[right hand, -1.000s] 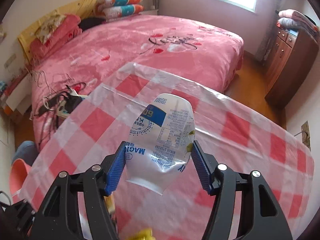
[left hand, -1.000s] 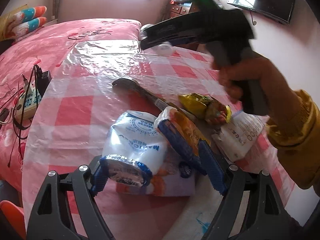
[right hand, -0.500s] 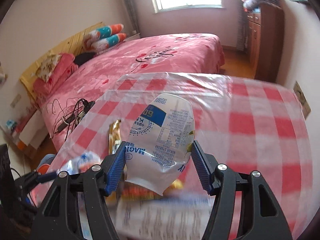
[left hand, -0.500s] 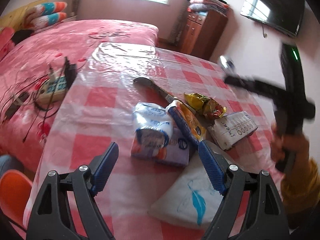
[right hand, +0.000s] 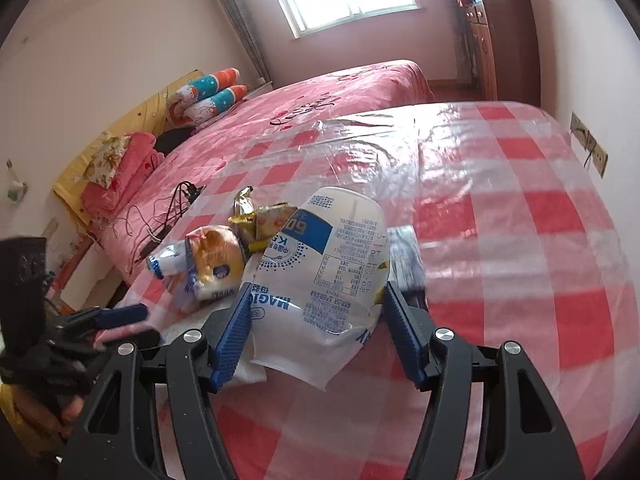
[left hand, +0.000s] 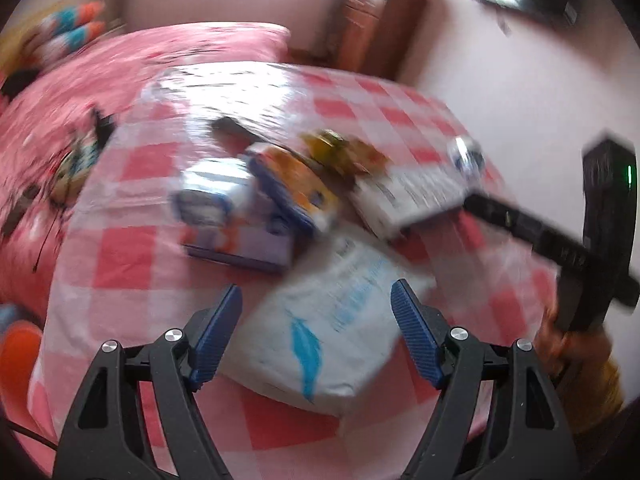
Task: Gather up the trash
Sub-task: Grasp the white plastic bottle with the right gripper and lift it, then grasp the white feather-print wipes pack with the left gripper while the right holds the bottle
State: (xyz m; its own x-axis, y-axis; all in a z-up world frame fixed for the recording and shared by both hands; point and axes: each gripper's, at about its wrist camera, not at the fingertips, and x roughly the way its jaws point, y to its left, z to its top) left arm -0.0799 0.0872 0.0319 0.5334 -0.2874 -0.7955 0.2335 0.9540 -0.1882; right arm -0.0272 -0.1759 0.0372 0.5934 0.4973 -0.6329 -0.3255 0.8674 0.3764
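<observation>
Table cover [right hand: 500,184]: clear glossy plastic film over red-and-white check cloth.
White wrapper [right hand: 320,276]: thin, shiny, crinkled plastic.
Gold wrapper [right hand: 260,216]: metallic foil sheen.
Gripper pads [right hand: 236,332]: ribbed blue, matt.
Cabinet [right hand: 496,36]: brown wood.

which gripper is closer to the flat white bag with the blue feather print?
Left. The left gripper hovers right over the white feather bag, jaws closing with nothing between the pads. The right gripper sits off to the side, shut on a white wrapper.
</observation>
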